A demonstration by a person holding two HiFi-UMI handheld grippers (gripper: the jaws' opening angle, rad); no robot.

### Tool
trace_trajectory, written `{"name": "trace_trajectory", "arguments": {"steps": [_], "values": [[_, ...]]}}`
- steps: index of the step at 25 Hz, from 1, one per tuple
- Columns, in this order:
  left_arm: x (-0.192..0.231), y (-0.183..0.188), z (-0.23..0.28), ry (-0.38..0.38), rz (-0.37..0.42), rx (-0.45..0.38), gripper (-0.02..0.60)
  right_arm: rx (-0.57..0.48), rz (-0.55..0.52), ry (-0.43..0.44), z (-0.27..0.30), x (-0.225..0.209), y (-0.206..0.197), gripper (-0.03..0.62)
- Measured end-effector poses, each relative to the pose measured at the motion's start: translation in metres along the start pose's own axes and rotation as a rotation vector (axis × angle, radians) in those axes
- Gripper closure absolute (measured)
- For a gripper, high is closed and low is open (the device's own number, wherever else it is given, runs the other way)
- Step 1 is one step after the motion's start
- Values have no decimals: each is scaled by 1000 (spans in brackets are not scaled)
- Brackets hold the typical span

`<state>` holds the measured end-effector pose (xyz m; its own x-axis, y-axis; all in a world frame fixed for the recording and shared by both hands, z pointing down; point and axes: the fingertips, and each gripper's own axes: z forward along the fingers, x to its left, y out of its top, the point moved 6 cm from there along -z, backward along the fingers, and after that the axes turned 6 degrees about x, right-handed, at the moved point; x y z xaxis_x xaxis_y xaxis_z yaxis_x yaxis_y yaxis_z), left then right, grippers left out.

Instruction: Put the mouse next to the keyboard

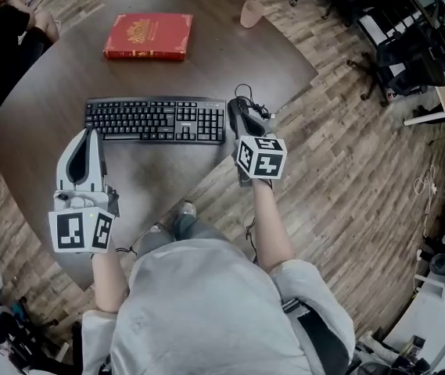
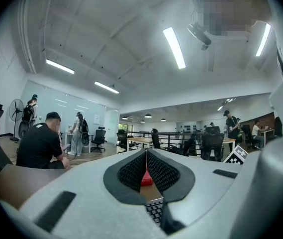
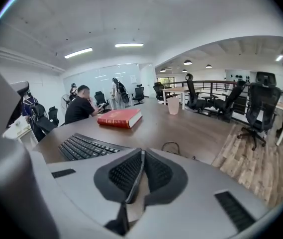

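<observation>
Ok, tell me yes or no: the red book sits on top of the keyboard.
No, the red book lies on the table, apart from the keyboard.

Mouse hidden, seated person (image 1: 1,39) cut off

You are in an open-plan office; the dark desk (image 1: 206,61) in front of you carries a keyboard (image 1: 156,120) near its front edge and a red book (image 1: 148,36) toward its far edge; black swivel chairs (image 3: 260,108) stand on the wood-plank floor (image 1: 347,186) beyond the desk's right edge; long strip lights (image 2: 173,46) cross the ceiling; a glass partition (image 2: 76,108) closes the far side; a person in black (image 2: 42,143) sits by the desk's far left edge, and others stand among further workstations.
</observation>
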<state>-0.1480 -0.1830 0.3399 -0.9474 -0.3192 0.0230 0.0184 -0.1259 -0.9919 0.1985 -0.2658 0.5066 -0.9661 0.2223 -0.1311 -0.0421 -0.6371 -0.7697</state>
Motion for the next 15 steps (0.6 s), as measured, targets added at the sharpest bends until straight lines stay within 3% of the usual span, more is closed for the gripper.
{"name": "trace_trajectory", "arguments": {"steps": [15], "values": [[-4, 11, -26, -142, 20, -29, 571, -191, -86, -2, -94, 72, 6, 576]]}}
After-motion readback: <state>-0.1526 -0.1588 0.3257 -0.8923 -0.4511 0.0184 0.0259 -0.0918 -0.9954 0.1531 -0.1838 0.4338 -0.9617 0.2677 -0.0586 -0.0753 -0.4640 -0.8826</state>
